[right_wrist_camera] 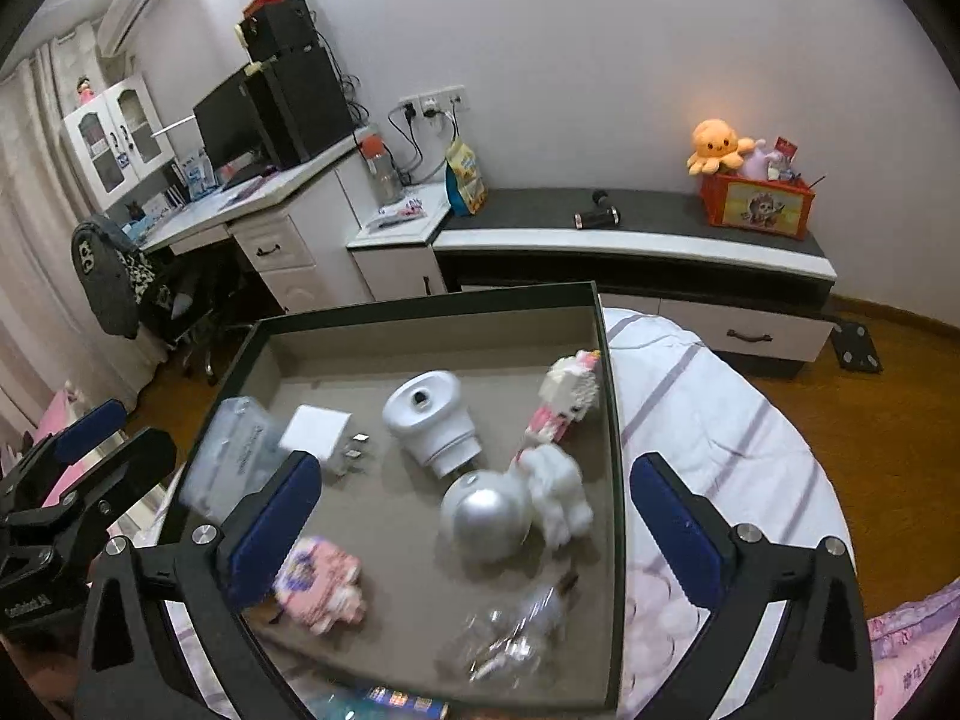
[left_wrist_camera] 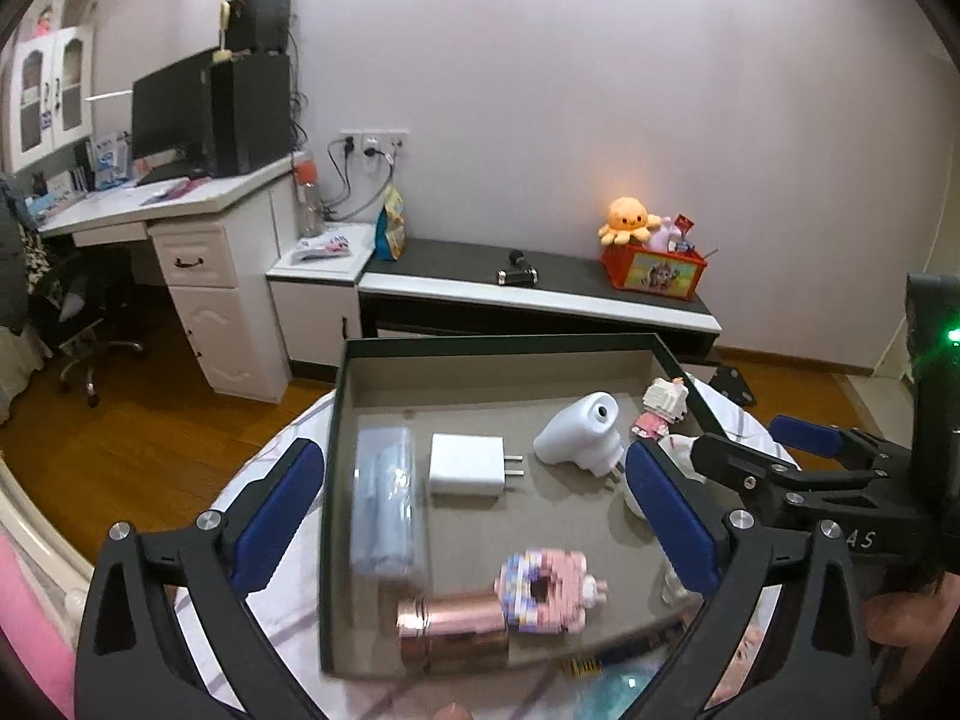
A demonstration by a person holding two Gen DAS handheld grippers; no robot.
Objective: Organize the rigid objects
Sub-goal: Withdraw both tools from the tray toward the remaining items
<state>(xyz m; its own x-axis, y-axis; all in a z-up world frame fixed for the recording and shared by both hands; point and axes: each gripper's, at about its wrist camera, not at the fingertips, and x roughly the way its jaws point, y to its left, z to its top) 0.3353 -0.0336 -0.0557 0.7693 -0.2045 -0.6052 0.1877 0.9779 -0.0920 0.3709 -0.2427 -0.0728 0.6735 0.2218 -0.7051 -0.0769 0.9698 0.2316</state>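
Note:
A dark-rimmed tray (left_wrist_camera: 498, 343) (right_wrist_camera: 432, 300) with a grey floor holds several small objects. Among them are a blue clear case (left_wrist_camera: 384, 504), a white charger (left_wrist_camera: 468, 465), a white plug-in device (left_wrist_camera: 579, 435) (right_wrist_camera: 429, 420), a pink block figure (left_wrist_camera: 546, 591) (right_wrist_camera: 318, 588) and a rose-gold cylinder (left_wrist_camera: 453, 630). A silver dome (right_wrist_camera: 486, 516), a white fluffy figure (right_wrist_camera: 558, 498) and a white-and-pink brick figure (right_wrist_camera: 567, 396) lie towards the tray's right. My left gripper (left_wrist_camera: 471, 462) hangs wide open over the tray's left half, holding nothing. My right gripper (right_wrist_camera: 474, 468) stands wide open and empty over the right half.
The tray rests on a round table with a white, purple-striped cloth (right_wrist_camera: 708, 420). Behind it runs a low black-and-white cabinet (right_wrist_camera: 630, 240) bearing a red toy box (right_wrist_camera: 759, 204). A desk with a monitor (left_wrist_camera: 174, 108) and an office chair (left_wrist_camera: 78, 324) stand far left on the wooden floor.

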